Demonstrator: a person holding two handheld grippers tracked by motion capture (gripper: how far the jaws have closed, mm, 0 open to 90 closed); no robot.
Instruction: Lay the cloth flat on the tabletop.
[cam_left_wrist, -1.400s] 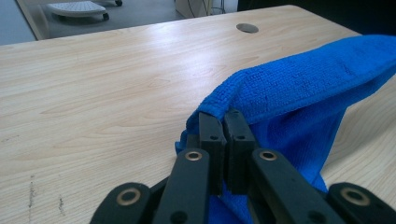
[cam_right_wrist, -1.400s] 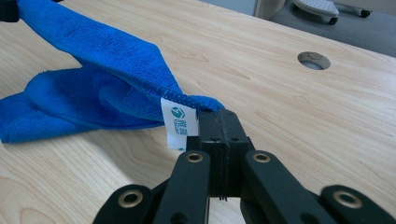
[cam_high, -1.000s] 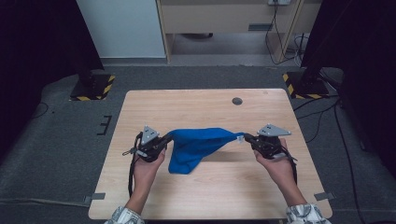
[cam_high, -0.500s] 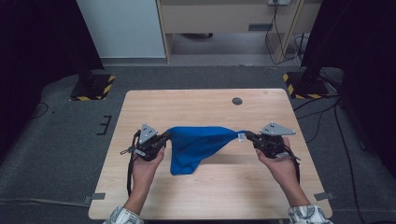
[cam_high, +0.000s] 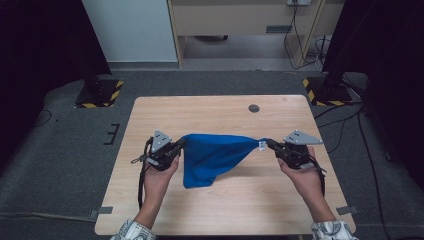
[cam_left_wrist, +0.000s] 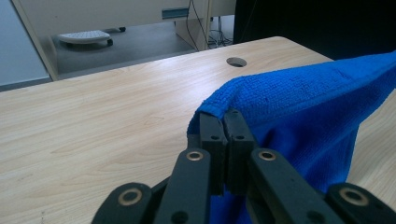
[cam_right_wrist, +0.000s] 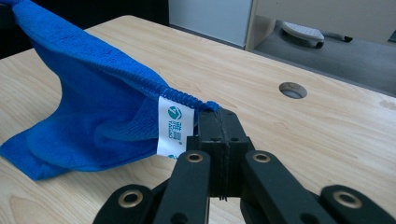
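A blue towel (cam_high: 215, 154) hangs stretched between my two grippers above the wooden table (cam_high: 220, 112). My left gripper (cam_high: 181, 145) is shut on the towel's left corner; in the left gripper view its tips (cam_left_wrist: 226, 116) pinch the hemmed edge of the cloth (cam_left_wrist: 317, 98). The right gripper (cam_high: 269, 144) is shut on the opposite corner, beside a white label (cam_right_wrist: 173, 127), with the towel (cam_right_wrist: 93, 116) running off to the left. The towel's lower part sags down and its bottom tip (cam_high: 192, 181) rests on the tabletop.
A round cable hole (cam_high: 254, 108) sits near the table's far edge. Behind the table stand a white cabinet (cam_high: 125, 30) and a wooden desk unit (cam_high: 240, 20). Black stands with yellow-striped bases (cam_high: 100, 92) flank the table on both sides.
Both grippers have drawn slightly farther apart, pulling the towel's top edge tauter. Their hold on the two corners is unchanged.
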